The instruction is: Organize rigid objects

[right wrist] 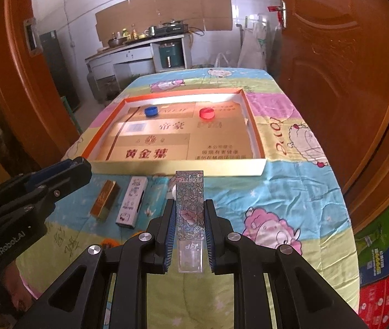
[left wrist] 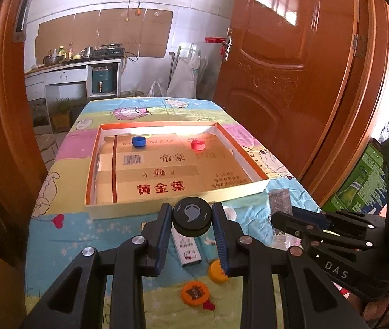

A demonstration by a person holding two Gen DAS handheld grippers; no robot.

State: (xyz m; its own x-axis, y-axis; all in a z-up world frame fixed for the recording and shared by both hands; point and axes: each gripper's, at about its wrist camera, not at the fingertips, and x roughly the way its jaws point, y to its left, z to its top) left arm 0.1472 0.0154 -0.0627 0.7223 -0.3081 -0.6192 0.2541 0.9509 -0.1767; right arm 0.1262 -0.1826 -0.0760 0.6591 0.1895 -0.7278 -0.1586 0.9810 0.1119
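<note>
My left gripper (left wrist: pixel 192 213) is shut on a black round cap (left wrist: pixel 192 216) and holds it above the cloth, just before the near wall of the shallow cardboard tray (left wrist: pixel 150 210). My right gripper (right wrist: pixel 189 205) is shut on a flat floral-patterned box (right wrist: pixel 189 200), held near the tray's near wall (right wrist: pixel 221 168). A blue cap (left wrist: pixel 139 141) and a red cap (left wrist: pixel 197 144) lie at the far end inside the tray. On the cloth lie a white lighter (right wrist: pixel 131 202), a gold lighter (right wrist: pixel 105 198), and two orange caps (left wrist: pixel 194 293) (left wrist: pixel 216 271).
The table carries a cartoon-print cloth (right wrist: pixel 290 192). An orange wooden door (left wrist: pixel 290 82) stands close on the right. Stacked printed cartons (right wrist: pixel 383 260) sit at the table's right. A kitchen counter (left wrist: pixel 71 65) lies beyond the far table edge.
</note>
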